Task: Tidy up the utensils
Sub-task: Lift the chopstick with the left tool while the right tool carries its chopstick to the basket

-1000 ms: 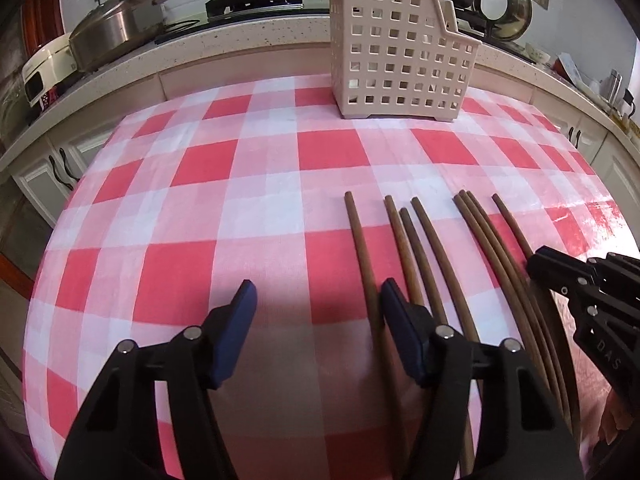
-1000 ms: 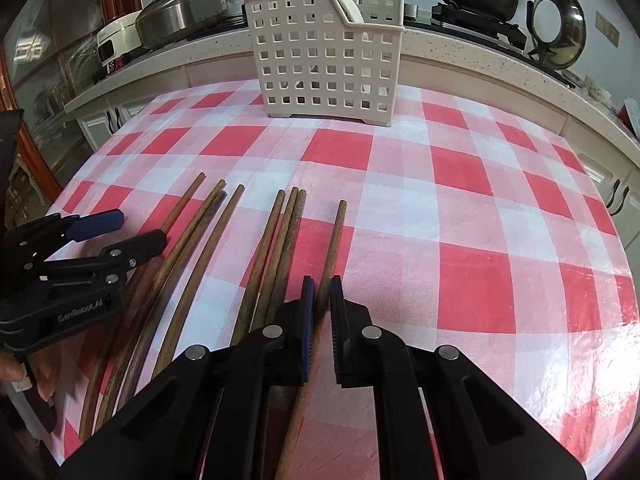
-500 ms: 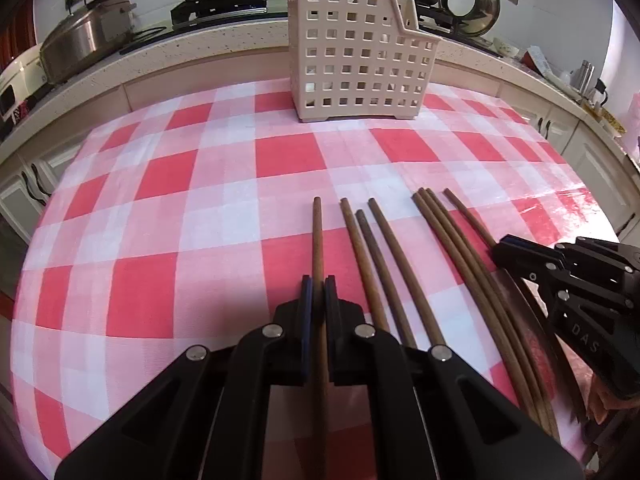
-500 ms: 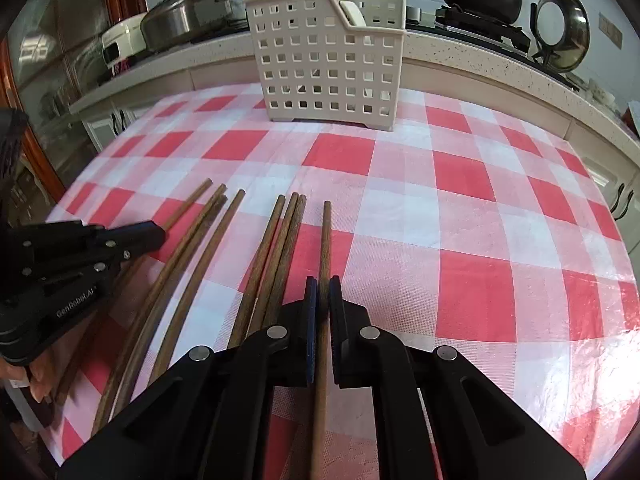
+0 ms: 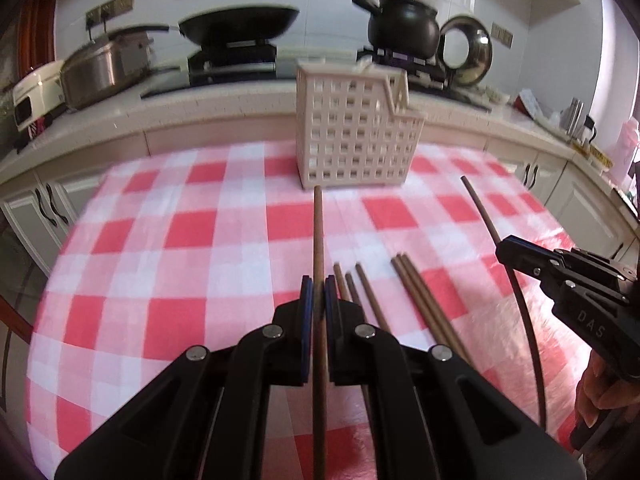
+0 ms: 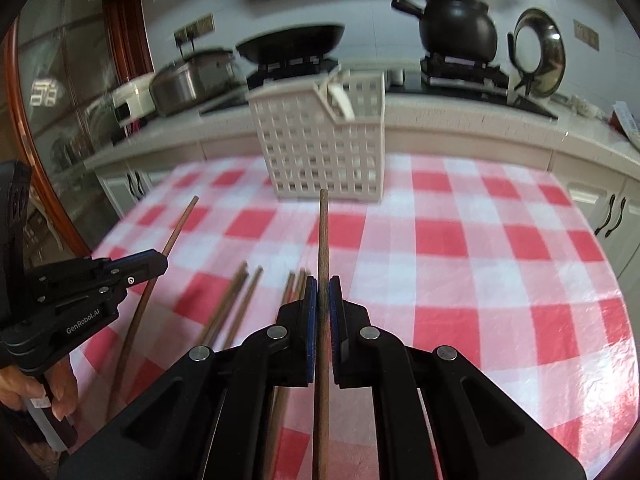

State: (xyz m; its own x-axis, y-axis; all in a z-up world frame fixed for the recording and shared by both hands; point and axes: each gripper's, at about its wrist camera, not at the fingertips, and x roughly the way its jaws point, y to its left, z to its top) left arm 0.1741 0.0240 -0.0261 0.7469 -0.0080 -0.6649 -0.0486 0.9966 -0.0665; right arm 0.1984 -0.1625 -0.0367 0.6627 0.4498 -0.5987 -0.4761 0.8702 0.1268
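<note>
My left gripper (image 5: pixel 318 286) is shut on a brown wooden chopstick (image 5: pixel 318 232) and holds it above the checked tablecloth, tip toward the cream perforated utensil basket (image 5: pixel 352 136). My right gripper (image 6: pixel 322 286) is shut on another chopstick (image 6: pixel 323 232), also lifted and aimed at the basket (image 6: pixel 320 148). Each gripper shows in the other's view, the right one (image 5: pixel 508 250) and the left one (image 6: pixel 156 264), each with its stick. Several chopsticks (image 5: pixel 416 296) lie on the cloth between the grippers.
The table (image 5: pixel 168 240) has a red and white checked cloth. Behind it runs a counter (image 5: pixel 224 104) with a steel pot (image 5: pixel 104 68), a black wok (image 5: pixel 240 26), a black clay pot (image 5: pixel 404 26) and a steel lid (image 5: pixel 466 52). Cabinets stand to both sides.
Both grippers, shut on a chopstick each, have lifted them off the cloth and levelled toward the basket. A second ago the left gripper was open.
</note>
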